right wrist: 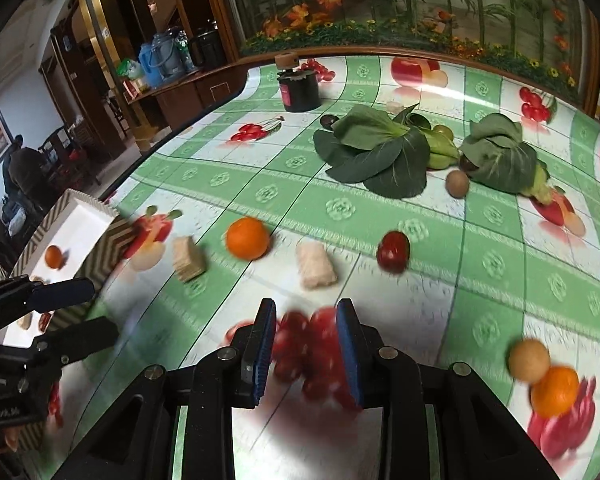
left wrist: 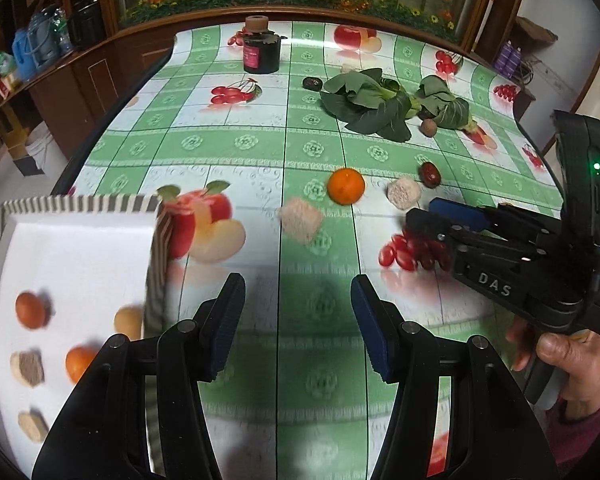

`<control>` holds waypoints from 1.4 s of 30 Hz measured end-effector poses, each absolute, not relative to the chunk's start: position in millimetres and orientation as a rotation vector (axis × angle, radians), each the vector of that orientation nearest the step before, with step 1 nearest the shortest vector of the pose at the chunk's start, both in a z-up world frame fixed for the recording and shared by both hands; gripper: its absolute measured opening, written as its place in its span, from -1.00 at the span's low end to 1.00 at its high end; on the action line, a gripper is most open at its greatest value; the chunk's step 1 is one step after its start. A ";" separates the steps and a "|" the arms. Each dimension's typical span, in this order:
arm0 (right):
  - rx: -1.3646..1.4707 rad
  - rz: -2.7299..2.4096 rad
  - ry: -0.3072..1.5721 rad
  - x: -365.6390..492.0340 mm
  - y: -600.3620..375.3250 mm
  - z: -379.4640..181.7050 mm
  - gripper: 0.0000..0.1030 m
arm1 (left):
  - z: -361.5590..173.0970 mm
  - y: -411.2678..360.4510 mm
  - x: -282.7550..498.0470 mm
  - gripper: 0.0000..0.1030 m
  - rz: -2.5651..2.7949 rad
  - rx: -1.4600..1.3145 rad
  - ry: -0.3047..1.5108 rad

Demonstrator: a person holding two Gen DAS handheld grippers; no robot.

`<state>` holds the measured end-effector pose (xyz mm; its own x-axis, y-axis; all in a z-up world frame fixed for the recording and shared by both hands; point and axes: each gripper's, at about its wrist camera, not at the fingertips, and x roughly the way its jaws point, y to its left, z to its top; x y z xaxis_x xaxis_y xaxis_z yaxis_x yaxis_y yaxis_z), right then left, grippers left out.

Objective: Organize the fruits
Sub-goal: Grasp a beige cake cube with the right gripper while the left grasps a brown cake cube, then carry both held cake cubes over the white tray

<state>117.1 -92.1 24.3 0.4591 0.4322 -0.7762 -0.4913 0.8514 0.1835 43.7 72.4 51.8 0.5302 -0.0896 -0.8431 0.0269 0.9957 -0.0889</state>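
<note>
Left gripper [left wrist: 298, 320]: jaws spread, nothing between them, held over bare checked cloth near the front of the bench [left wrist: 236, 148]. Right gripper [right wrist: 306, 354]: jaws a narrow gap apart, nothing real between them; only printed cherries on the cloth show through the gap. Both views blurred near the front.

Just left of the left gripper, a white tray [left wrist: 80, 248] with a striped rim sits at the bench's left front corner. In it: an orange [left wrist: 31, 309], a second orange [left wrist: 80, 362] partly behind the gripper arm, a tan round fruit [left wrist: 127, 321] against the right wall, and two pale brown chunks [left wrist: 28, 368]; what they are I cannot tell.

Ahead of both grippers, loose on the cloth in a rough row: a pale pink block [left wrist: 300, 219], an orange [left wrist: 346, 186], a second pale block [left wrist: 404, 193], and a dark red jujube [left wrist: 431, 175]. All apart from one another.

From the right wrist view, a tan round fruit [right wrist: 529, 360] touches another orange [right wrist: 555, 392] at the right of that gripper.

Farther back: two heads of leafy greens [left wrist: 368, 100] lying flat, a small brown kiwi [left wrist: 429, 127] between them, a dark fruit [left wrist: 312, 83] at their left edge. Beyond, a dark jar [left wrist: 261, 54] with a wooden stopper, upright.

The person's hand [left wrist: 568, 364] grips the right tool's handle.
</note>
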 end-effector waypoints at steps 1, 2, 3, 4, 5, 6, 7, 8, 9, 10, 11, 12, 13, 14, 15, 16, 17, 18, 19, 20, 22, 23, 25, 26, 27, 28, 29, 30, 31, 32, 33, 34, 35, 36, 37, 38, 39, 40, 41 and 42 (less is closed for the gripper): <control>-0.071 0.571 0.938 120.6 -91.1 22.5 -0.42 | 50.8 72.4 48.1 0.07 -0.073 -0.069 1.011; -0.076 0.572 0.941 125.4 -89.0 20.4 -0.42 | 50.0 71.9 51.7 0.07 -0.074 -0.069 1.013; -0.082 0.571 0.941 128.9 -87.5 19.0 -0.42 | 48.9 71.6 56.6 0.07 -0.074 -0.068 1.016; -0.087 0.568 0.938 132.7 -86.3 17.7 -0.42 | 47.7 71.0 61.1 0.07 -0.076 -0.068 1.018; -0.090 0.566 0.932 135.6 -85.2 17.2 -0.41 | 46.8 70.4 64.9 0.07 -0.076 -0.068 1.019; -0.092 0.566 0.918 138.7 -84.5 16.9 -0.41 | 45.5 69.5 69.6 0.07 -0.076 -0.068 1.022; -0.090 0.568 0.913 140.5 -84.2 16.5 -0.41 | 44.6 68.7 73.1 0.07 -0.077 -0.067 1.022; -0.086 0.578 0.906 141.6 -83.9 16.5 -0.41 | 43.5 67.7 76.3 0.07 -0.079 -0.066 1.022; -0.083 0.592 0.902 142.1 -83.3 16.2 -0.41 | 41.6 66.4 80.0 0.07 -0.080 -0.064 1.024; -0.088 0.600 0.898 141.0 -82.3 16.1 -0.42 | 39.6 65.2 82.6 0.07 -0.079 -0.060 1.029; -0.103 0.600 0.893 138.7 -81.2 16.1 -0.45 | 36.6 63.4 85.9 0.07 -0.078 -0.055 1.039; -0.113 0.599 0.889 136.5 -80.5 16.1 -0.48 | 34.6 62.0 88.6 0.07 -0.080 -0.054 1.044; -0.119 0.603 0.886 134.1 -80.4 16.0 -0.49 | 32.8 60.9 91.0 0.07 -0.080 -0.053 1.047; -0.118 0.608 0.886 133.6 -80.6 16.1 -0.51 | 30.8 60.2 93.6 0.07 -0.075 -0.052 1.050; -0.113 0.611 0.887 132.6 -81.5 16.1 -0.53 | 29.6 59.9 95.6 0.07 -0.071 -0.053 1.051; -0.104 0.613 0.889 132.3 -82.7 16.1 -0.53 | 28.0 60.4 97.8 0.07 -0.068 -0.058 1.052; -0.094 0.615 0.891 132.2 -84.1 16.0 -0.53 | 26.5 61.0 99.6 0.07 -0.066 -0.064 1.054; -0.092 0.616 0.892 132.1 -84.6 15.9 -0.54 | 24.3 62.8 102.1 0.07 -0.064 -0.076 1.058; -0.091 0.617 0.893 131.9 -84.5 15.9 -0.54 | 22.5 64.3 104.4 0.07 -0.062 -0.086 1.064; -0.091 0.617 0.893 131.6 -84.6 15.9 -0.54 | 20.5 66.3 106.2 0.07 -0.062 -0.101 1.068; -0.092 0.618 0.893 130.9 -84.2 16.0 -0.54 | 20.2 69.7 107.3 0.03 -0.071 -0.114 1.049; -0.094 0.618 0.893 130.1 -84.0 15.9 -0.55 | 20.4 70.2 106.9 -0.18 -0.066 -0.109 1.041; -0.097 0.619 0.893 127.7 -83.9 15.9 -0.55 | 20.1 71.0 106.0 -0.40 -0.055 -0.085 1.037; -0.095 0.620 0.893 126.5 -84.1 16.0 -0.56 | 20.2 72.3 104.9 -0.40 -0.063 -0.089 1.036; -0.093 0.622 0.894 125.0 -84.2 16.0 -0.57 | 20.3 73.8 102.9 -0.40 -0.067 -0.092 1.037; -0.091 0.624 0.895 122.7 -84.1 16.0 -0.57 | 20.4 74.8 100.7 -0.40 -0.069 -0.093 1.038; -0.090 0.627 0.896 120.3 -84.0 16.0 -0.57 | 20.7 75.6 97.9 -0.40 -0.073 -0.095 1.039; -0.092 0.629 0.897 116.5 -83.7 16.1 -0.57 | 21.9 76.3 93.5 -0.40 -0.075 -0.099 1.036; -0.097 0.629 0.898 113.3 -83.4 16.3 -0.57 | 23.9 76.5 88.7 -0.40 -0.075 -0.100 1.029; -0.102 0.627 0.901 110.1 -83.0 16.6 -0.58 | 25.9 75.8 84.3 -0.40 -0.077 -0.097 1.022; -0.102 0.626 0.905 106.6 -83.1 17.0 -0.58 | 28.7 74.2 78.0 -0.40 -0.082 -0.091 1.015; -0.093 0.629 0.908 102.8 -83.5 18.1 -0.58 | 30.8 73.1 72.6 -0.40 -0.085 -0.089 1.012; -0.085 0.633 0.909 98.7 -84.2 19.4 -0.58 | 33.2 71.8 65.2 -0.40 -0.091 -0.090 1.009; -0.081 0.636 0.910 95.4 -84.4 20.6 -0.58 | 34.8 71.0 60.6 -0.40 -0.097 -0.091 1.007; -0.076 0.638 0.909 90.2 -85.3 22.4 -0.58 | 36.9 69.8 54.2 -0.40 -0.103 -0.090 1.004; -0.071 0.639 0.908 86.6 -86.2 23.8 -0.58 | 38.5 69.0 49.3 -0.40 -0.101 -0.086 1.000; -0.066 0.639 0.906 82.1 -87.0 25.7 -0.57 | 41.2 67.9 41.7 -0.40 -0.097 -0.079 0.988; -0.061 0.639 0.903 77.0 -88.3 27.5 -0.58 | 43.6 67.0 35.1 -0.40 -0.093 -0.072 0.976; -0.054 0.640 0.901 72.1 -90.0 29.1 -0.58 | 45.4 66.3 29.9 -0.40 -0.090 -0.066 0.967; -0.042 0.642 0.900 67.3 -91.4 30.5 -0.58 | 47.3 65.4 23.4 -0.40 -0.088 -0.062 0.960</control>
<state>67.3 -91.4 30.5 0.4486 0.5016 -0.7397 -0.5361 0.8133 0.2264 23.4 65.4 47.3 0.5704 -0.1028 -0.8149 0.0474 0.9946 -0.0923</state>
